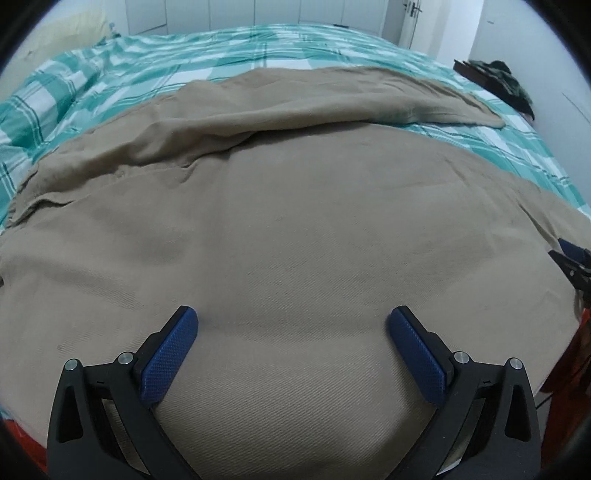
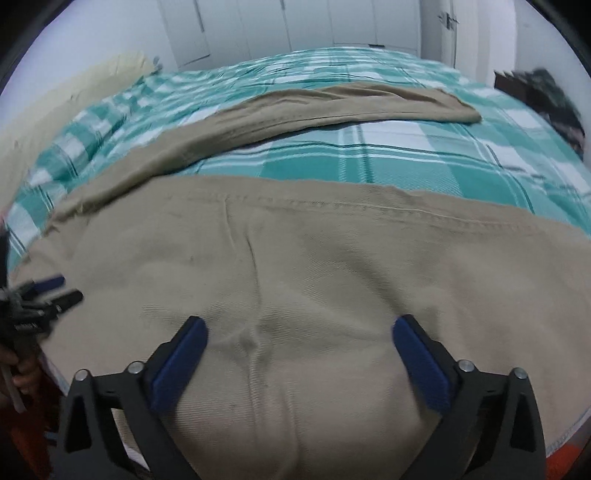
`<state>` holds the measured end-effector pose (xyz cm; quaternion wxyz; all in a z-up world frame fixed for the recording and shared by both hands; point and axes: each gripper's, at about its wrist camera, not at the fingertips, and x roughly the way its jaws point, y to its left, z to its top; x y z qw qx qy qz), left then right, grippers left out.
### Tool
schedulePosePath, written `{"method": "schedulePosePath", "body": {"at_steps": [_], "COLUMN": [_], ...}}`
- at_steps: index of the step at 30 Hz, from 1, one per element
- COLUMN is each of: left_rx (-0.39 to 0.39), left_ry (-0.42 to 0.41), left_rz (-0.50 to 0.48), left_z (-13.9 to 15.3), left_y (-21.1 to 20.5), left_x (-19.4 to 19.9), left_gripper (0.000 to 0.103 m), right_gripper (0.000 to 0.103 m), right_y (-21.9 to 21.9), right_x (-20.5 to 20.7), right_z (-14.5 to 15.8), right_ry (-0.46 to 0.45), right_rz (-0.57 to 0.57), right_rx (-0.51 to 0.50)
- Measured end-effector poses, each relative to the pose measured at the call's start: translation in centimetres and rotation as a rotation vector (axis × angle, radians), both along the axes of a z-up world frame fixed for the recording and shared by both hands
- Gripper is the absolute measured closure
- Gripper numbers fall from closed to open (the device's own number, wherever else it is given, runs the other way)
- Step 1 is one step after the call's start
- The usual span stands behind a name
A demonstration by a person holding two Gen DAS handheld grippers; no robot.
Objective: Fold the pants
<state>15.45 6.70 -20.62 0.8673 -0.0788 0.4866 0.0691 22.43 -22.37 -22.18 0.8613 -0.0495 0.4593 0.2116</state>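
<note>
White wardrobe doors (image 1: 229,11) back the room, and most of it is taken up by the bed (image 1: 110,77) with its teal check cover. Across that cover lie the pants (image 1: 295,221), tan twill, spread wide along the near edge, with one leg (image 2: 332,103) thrown out long toward the far right, well apart from the other.

Both tools hover low over the near cloth. The left gripper (image 1: 291,325) has its blue fingers (image 1: 170,354) spread wide with nothing between them, only flat fabric below. The right gripper (image 2: 299,332) is the same, fingers (image 2: 181,358) apart and empty, above a small pucker in the twill beside a stitched seam (image 2: 332,208).

To my eye the fold has not begun; this looks like the reach for a first hold. It would go best if each tool pinched an edge, not the middle of the panel, taking both layers at once. Then lift low, carry the near leg over onto the far one, and keep the two hands level so the seam lands straight and that pucker smooths out.
</note>
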Motion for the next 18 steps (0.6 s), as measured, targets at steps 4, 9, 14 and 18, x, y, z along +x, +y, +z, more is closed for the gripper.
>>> {"method": "schedulePosePath", "body": {"at_steps": [4,9,14,18], "left_rx": [-0.001,0.0,0.003,0.005], "left_ry": [-0.016,-0.014,-0.009,-0.006], "left_rz": [-0.014,-0.017,-0.016,-0.016], "left_z": [-0.08,-0.11,-0.11,-0.1], "left_y": [-0.26,-0.42,-0.61,-0.63], "left_x": [-0.19,-0.15,-0.11,-0.11], "left_gripper": [0.001,0.001,0.001,0.001], "right_gripper": [0.0,0.0,0.0,0.0], "right_y": [-0.71,-0.69,-0.66,-0.67], "right_x": [-0.23,-0.44,-0.43,-0.42], "right_z": [-0.3,-0.46,-0.5,-0.5], "right_ry": [-0.02,-0.043,-0.046,-0.046], "right_rz": [-0.012,-0.01,-0.008,-0.008], "right_rx": [0.022,0.021,0.015,0.015]}}
